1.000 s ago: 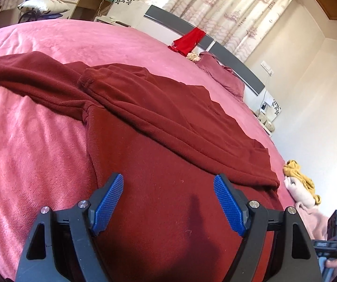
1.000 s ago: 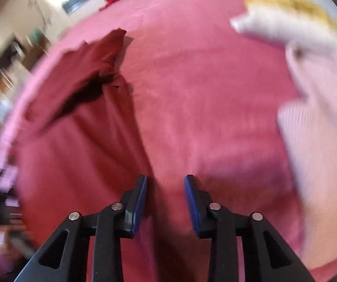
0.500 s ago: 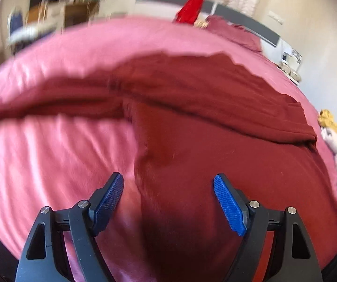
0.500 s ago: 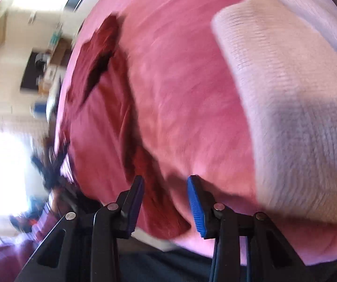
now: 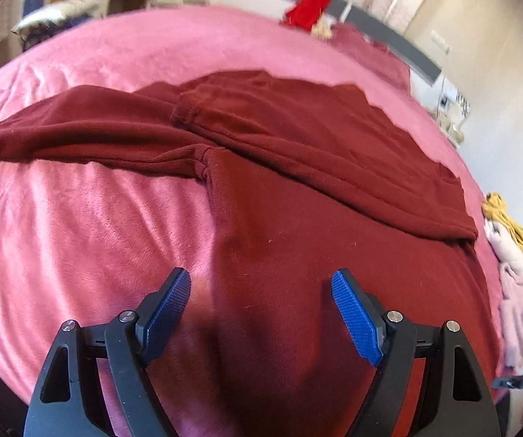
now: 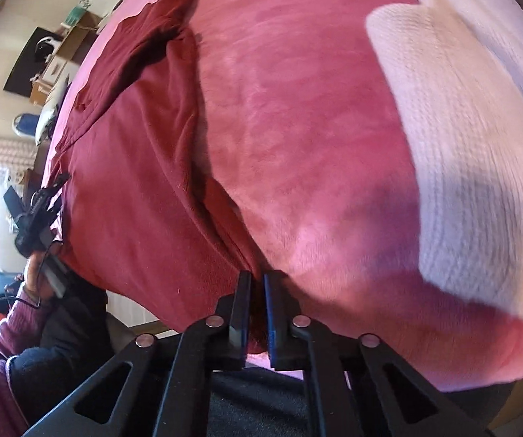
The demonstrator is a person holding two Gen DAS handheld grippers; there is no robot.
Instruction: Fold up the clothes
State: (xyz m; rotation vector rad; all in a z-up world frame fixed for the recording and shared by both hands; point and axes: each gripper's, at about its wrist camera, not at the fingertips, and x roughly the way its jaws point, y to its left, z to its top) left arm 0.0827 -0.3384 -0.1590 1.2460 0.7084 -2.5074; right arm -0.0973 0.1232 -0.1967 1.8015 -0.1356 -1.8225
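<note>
While the dark red sweater lies spread on the pink blanket covering the bed, the left gripper hovers low over its near left edge, jaws spread wide, nothing between the blue pads. One pad sits over bare blanket, the other over sweater fabric. One sleeve stretches out to the left across the blanket; the other side is folded in over the body, forming a diagonal layered flap running toward the right edge.

Right gripper is at the sweater's lower right corner near the bed edge, jaws pressed nearly together, pinching a small fold of dark red hem between them. From this view the sweater runs up and left, with the blanket bare to its right. A pale pink knit garment lies on the blanket well to the right, apart from the sweater. At far left of the right wrist view, the person's hand, pink sleeve, holds the other gripper's black handle at the bed edge.

Background in the left wrist view: a red cloth near the grey headboard, a yellow item and pink clothes piled at the right side of the bed, desk and chair blurred at top left.
</note>
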